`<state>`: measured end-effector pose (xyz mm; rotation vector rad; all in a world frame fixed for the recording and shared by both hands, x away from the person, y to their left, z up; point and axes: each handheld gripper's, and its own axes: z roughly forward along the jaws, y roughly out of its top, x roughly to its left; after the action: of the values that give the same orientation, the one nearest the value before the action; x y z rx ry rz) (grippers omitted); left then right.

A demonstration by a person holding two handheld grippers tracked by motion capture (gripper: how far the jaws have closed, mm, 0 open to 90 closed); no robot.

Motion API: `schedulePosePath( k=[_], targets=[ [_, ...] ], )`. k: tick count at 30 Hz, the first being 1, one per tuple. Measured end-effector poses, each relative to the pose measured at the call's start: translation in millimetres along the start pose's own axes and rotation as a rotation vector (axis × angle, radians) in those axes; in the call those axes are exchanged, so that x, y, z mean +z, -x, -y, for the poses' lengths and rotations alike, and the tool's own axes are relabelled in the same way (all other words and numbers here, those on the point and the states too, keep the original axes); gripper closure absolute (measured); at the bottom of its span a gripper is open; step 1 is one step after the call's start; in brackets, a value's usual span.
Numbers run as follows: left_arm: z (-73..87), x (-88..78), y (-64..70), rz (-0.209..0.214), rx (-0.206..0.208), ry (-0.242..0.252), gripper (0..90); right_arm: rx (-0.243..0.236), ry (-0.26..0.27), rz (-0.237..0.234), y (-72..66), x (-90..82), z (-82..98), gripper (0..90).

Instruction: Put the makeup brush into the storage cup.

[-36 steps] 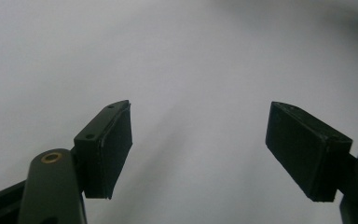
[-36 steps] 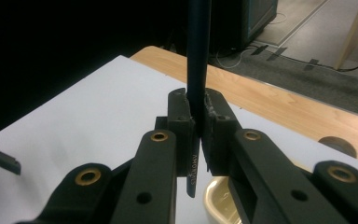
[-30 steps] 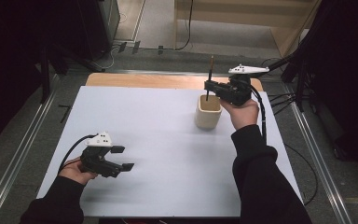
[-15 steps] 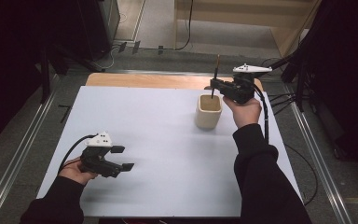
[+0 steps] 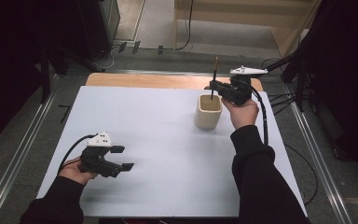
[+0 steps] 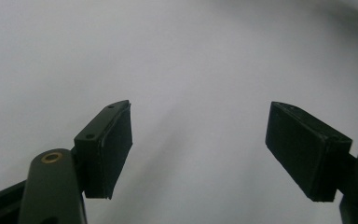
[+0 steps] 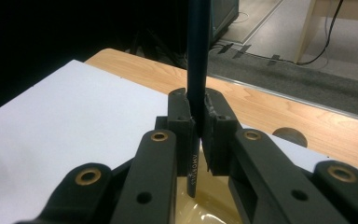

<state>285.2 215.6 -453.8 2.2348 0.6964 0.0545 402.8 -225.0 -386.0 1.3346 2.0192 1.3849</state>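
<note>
1. Right gripper (image 5: 213,87) is clamped on an upright pencil (image 5: 214,74), its lower tip directly above the cup (image 5: 208,113).
2. Left gripper (image 5: 123,157), jaws apart, rests far off on the desk (image 5: 168,154).

Both sleeves (image 5: 256,182) are black; each black claw (image 5: 106,161) carries brass rivets, a pale top plate, apparently grey, and a black cable.

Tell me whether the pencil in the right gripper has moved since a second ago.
Yes. The pencil, clamped in the right gripper, has risen relative to the cream cup; its lower tip now hangs above the cup's opening.
</note>
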Motion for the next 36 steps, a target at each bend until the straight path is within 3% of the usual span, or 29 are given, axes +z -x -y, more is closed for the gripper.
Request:
schedulePosePath(
  k=[36],
  targets=[
    [0.1, 1.4, 0.5, 0.006, 0.008, -0.014, 23.4, 0.045, -0.027, 0.005, 3.6, 16.0, 40.3, 83.7]
  ],
)
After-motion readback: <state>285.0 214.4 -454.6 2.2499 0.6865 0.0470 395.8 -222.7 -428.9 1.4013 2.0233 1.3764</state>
